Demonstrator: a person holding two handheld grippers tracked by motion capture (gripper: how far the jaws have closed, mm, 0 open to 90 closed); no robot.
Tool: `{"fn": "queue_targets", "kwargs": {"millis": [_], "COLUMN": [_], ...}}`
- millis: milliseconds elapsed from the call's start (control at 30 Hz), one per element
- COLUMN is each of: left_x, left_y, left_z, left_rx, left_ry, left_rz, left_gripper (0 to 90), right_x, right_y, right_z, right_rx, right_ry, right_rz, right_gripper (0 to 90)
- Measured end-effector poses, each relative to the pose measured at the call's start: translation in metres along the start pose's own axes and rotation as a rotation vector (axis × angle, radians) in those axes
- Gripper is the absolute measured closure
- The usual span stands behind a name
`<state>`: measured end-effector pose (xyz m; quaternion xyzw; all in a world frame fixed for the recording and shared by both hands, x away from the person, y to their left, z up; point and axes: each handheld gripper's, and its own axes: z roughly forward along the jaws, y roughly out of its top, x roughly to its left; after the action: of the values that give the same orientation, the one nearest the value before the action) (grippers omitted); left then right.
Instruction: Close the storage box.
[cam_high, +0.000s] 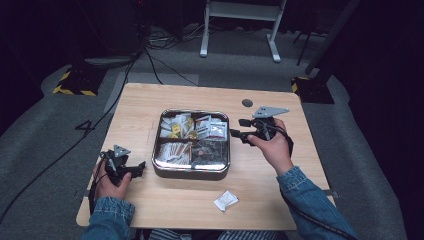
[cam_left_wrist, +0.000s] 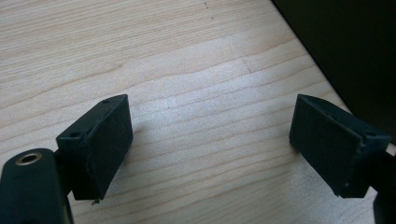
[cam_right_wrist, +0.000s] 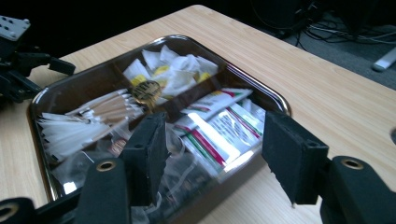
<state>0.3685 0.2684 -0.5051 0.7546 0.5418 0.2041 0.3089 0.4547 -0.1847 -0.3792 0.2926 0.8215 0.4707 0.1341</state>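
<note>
Loose white sachet (cam_high: 225, 200) near desk (cam_high: 145, 100) front edge, ungrabbed. My left gripper (cam_high: 134, 169) and right gripper (cam_high: 237, 128) both gape empty beside divided metal tray (cam_high: 191, 171). Risk: right jaws clip rim, jolt packets out.

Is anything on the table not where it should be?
Yes, one small white packet lies alone on the wooden table, near the front edge. All the other packets sit inside the metal tray, so this one looks dropped or left out.
</note>
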Motion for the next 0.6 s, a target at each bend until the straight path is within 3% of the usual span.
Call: {"fn": "queue_targets", "kwargs": {"millis": [400,533,600], "left_x": [-0.001,-0.001,-0.001], "left_y": [0.002,0.002,0.002], "left_z": [0.002,0.002,0.002], "left_rx": [0.001,0.001,0.001], "left_ry": [0.005,0.006,0.006], "left_rz": [-0.005,-0.007,-0.007], "left_gripper": [13.3,13.3,13.3], "right_x": [-0.027,-0.034,-0.039], "right_y": [-0.038,-0.053,-0.062], "right_z": [-0.032,-0.039,-0.042], "right_rx": [0.004,0.019,0.011], "right_ry": [-0.064,-0.094,-0.101], "right_rz": [0.07,0.043,0.061], "right_gripper": [41.2,41.4,41.4]}}
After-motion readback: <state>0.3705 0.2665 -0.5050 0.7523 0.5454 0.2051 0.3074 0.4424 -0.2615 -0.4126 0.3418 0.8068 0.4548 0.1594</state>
